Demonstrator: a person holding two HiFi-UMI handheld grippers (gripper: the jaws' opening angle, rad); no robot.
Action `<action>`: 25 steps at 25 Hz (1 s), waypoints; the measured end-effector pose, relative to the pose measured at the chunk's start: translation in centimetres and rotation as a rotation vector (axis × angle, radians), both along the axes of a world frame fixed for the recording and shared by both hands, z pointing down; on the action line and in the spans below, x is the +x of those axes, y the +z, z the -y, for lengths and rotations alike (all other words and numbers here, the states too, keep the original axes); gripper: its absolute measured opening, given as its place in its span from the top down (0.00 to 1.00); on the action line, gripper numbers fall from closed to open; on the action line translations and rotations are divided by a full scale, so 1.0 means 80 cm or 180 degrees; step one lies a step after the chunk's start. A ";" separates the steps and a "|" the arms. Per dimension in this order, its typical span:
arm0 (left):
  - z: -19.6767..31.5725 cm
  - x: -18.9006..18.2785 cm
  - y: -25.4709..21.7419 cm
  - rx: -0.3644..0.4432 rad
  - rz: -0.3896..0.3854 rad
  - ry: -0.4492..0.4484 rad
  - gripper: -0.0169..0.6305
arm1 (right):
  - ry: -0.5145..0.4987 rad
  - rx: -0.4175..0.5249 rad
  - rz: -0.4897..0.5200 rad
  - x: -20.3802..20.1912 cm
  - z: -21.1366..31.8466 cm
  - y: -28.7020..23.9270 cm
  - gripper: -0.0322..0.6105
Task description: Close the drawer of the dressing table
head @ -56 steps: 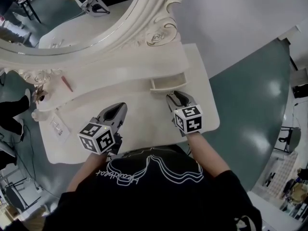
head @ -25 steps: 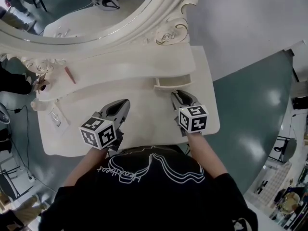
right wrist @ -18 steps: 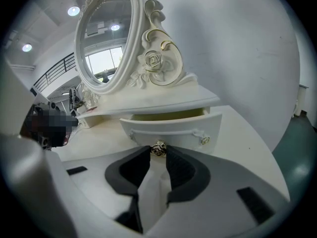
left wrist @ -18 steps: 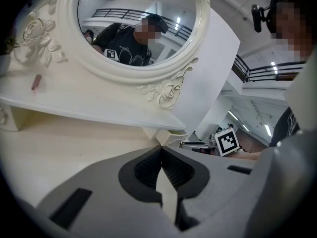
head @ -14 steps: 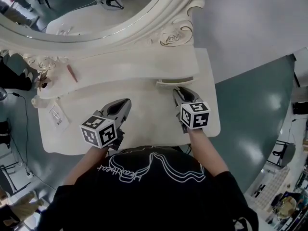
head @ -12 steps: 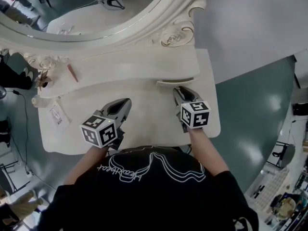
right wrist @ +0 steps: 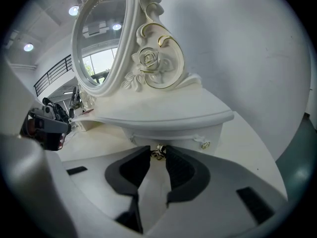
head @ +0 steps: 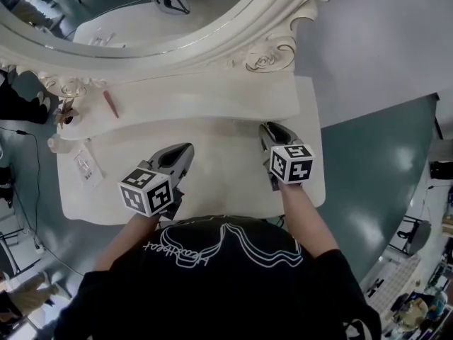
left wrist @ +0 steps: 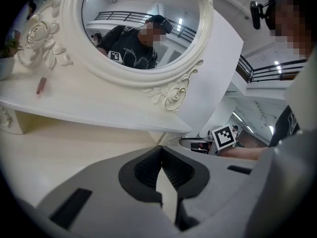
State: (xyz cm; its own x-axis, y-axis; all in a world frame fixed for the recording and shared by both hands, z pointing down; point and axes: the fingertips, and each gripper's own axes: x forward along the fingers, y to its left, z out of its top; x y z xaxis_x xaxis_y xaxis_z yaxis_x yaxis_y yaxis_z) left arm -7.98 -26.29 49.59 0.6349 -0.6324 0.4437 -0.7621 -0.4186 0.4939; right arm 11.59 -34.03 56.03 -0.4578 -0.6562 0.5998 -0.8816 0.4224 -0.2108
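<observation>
The white dressing table [head: 212, 183] fills the head view. Its small drawer [right wrist: 168, 134] sits flush under the curved upper shelf [head: 212, 101], and only the drawer front shows. My right gripper [head: 270, 130] reaches to that front, shut on the little gold drawer knob [right wrist: 158, 152], which sits pinched between the pad tips of the right gripper [right wrist: 158, 153]. My left gripper [head: 182, 152] hovers over the tabletop left of centre. The left gripper's [left wrist: 161, 150] tips meet with nothing between them.
An oval mirror [head: 134, 20] in a carved frame rises behind the shelf. A reddish stick [head: 111, 103] lies on the shelf's left end. Small ornaments [head: 66, 116] and a flat packet [head: 85, 166] sit on the table's left. Teal floor [head: 382, 161] lies beyond the right edge.
The drawer, which stuck out from under the shelf, has slid fully in. My right gripper moved away from me with its knob. The left gripper stayed put.
</observation>
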 end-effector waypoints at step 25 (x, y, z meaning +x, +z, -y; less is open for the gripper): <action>-0.015 -0.005 -0.013 0.0002 -0.0161 -0.0077 0.97 | -0.0017 0.0203 -0.0003 0.002 -0.012 -0.028 0.73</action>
State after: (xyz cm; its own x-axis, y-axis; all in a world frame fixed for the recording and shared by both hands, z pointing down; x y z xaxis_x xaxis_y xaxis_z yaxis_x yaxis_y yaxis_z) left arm -8.36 -25.08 48.58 0.6412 -0.6480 0.4111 -0.7460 -0.4008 0.5319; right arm 11.75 -33.07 53.78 -0.4608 -0.6907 0.5573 -0.8795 0.4396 -0.1824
